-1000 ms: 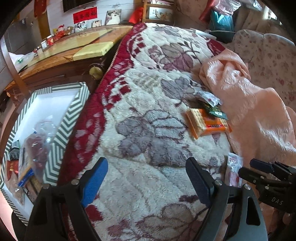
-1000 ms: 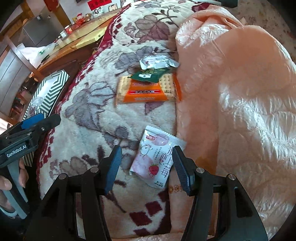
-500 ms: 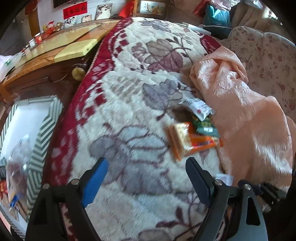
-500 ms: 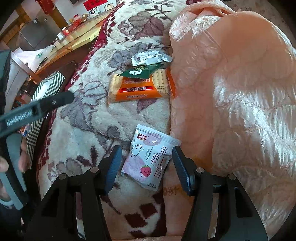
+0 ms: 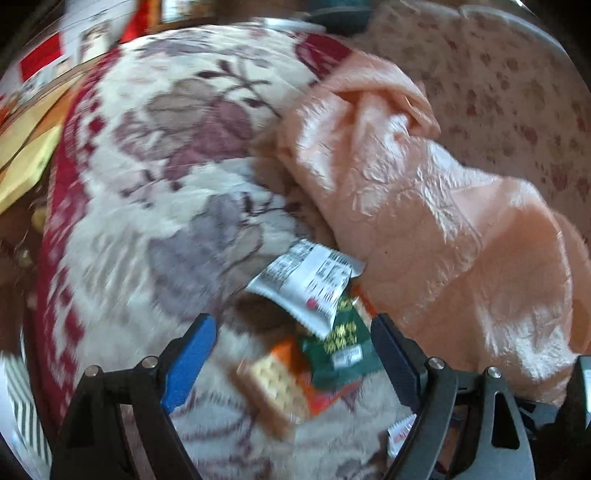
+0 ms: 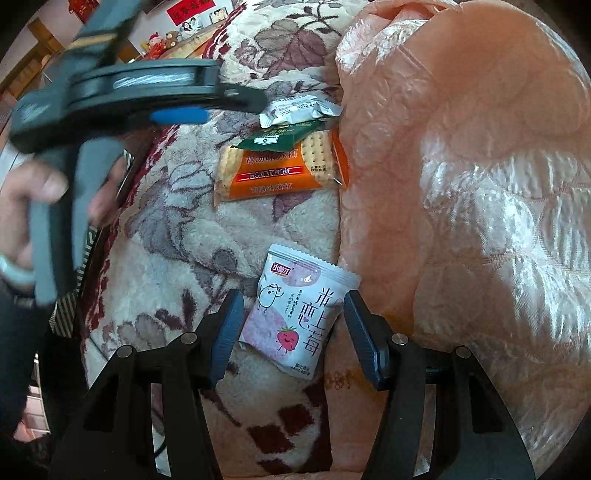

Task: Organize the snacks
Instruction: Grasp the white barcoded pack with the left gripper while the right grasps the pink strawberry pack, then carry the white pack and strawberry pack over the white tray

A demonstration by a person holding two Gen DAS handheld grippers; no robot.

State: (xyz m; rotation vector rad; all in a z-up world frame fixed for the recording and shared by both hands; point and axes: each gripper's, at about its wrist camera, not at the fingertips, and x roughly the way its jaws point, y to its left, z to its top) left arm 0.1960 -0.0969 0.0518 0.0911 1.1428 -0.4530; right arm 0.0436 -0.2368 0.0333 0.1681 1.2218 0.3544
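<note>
Looked like a home, a lived-in sitting room. Told by a plush floral blanket (image 6: 177, 229) spread over the seat, a peach quilted throw (image 6: 461, 184) heaped beside it, a flowered sofa back (image 5: 517, 92), red paper banners (image 6: 190, 8) and family photos (image 6: 192, 25) along the wall, small figurines (image 6: 157, 40) on a wooden table (image 5: 22, 147).

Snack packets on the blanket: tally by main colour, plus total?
Orange: 1, the cracker pack
Dark green: 1, the green sachet
Silver-white: 1, the silver packet
White and pink: 1, the strawberry pouch
Total: 4
</note>
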